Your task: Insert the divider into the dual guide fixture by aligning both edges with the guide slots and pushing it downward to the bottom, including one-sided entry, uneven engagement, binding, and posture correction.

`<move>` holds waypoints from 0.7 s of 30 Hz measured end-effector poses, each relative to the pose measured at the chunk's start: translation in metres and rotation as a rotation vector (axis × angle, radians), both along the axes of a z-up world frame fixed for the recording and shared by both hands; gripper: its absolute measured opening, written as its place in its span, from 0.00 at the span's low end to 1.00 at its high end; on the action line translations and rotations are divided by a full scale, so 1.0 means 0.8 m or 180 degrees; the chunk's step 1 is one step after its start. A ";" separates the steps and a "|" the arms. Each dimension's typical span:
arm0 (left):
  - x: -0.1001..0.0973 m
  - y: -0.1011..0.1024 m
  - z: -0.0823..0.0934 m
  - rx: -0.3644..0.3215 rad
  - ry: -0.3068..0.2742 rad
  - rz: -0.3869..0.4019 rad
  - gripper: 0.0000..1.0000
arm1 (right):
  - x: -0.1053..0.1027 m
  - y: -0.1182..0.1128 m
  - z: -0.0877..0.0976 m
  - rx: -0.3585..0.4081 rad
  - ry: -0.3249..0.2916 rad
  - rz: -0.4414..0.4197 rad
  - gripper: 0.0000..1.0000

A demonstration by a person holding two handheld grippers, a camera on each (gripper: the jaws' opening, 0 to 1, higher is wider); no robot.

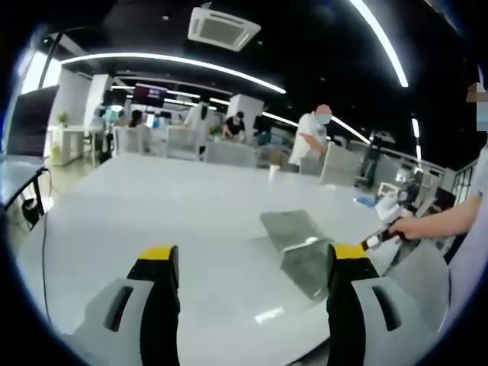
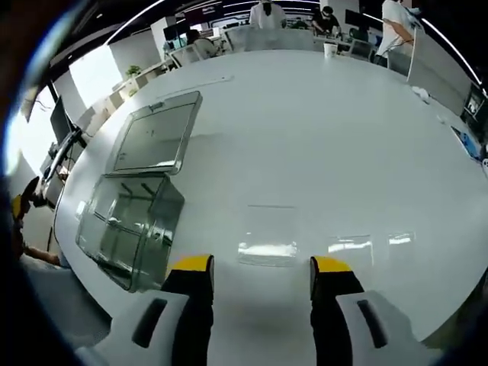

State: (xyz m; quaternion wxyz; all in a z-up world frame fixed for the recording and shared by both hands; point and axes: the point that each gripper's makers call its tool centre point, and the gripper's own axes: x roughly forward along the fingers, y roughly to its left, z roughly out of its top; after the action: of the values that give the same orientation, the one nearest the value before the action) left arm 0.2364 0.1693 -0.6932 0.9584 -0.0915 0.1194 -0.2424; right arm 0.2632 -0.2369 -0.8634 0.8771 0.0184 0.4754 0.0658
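Note:
A clear plastic fixture box stands on the white table, its hinged clear lid lying open behind it. A thin clear divider sheet lies flat on the table just ahead of my right gripper, which is open and holds nothing. To the right of my left gripper, the same fixture sits a little farther off; that gripper is open and empty above the table. A person's hand reaches in from the right edge, holding a dark tool.
A paper cup stands at the far side of the table. Several people sit or stand at desks beyond it. A black cable runs down the table's left edge. Small items lie at the far right.

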 end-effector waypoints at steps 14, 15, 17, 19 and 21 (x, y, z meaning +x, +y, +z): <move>0.006 -0.001 0.000 0.0005 0.0014 -0.0020 0.78 | 0.005 -0.004 -0.011 -0.0209 0.0087 0.0021 0.46; 0.006 -0.001 0.000 0.0005 0.0016 -0.0022 0.78 | 0.005 -0.004 -0.011 -0.0248 0.0099 0.0035 0.46; 0.007 -0.001 0.000 0.0002 0.0014 -0.0025 0.78 | 0.004 -0.004 -0.012 -0.0290 0.0110 0.0043 0.46; 0.007 -0.001 0.000 0.0007 0.0017 -0.0026 0.78 | 0.004 -0.003 -0.012 -0.0339 0.0123 0.0058 0.46; 0.007 -0.001 0.000 0.0006 0.0017 -0.0026 0.77 | 0.004 -0.004 -0.012 -0.0352 0.0142 0.0027 0.46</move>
State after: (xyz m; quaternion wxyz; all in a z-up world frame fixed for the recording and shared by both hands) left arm 0.2423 0.1684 -0.6933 0.9572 -0.0907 0.1226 -0.2459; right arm 0.2661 -0.2404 -0.8732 0.8657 -0.0306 0.4977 0.0427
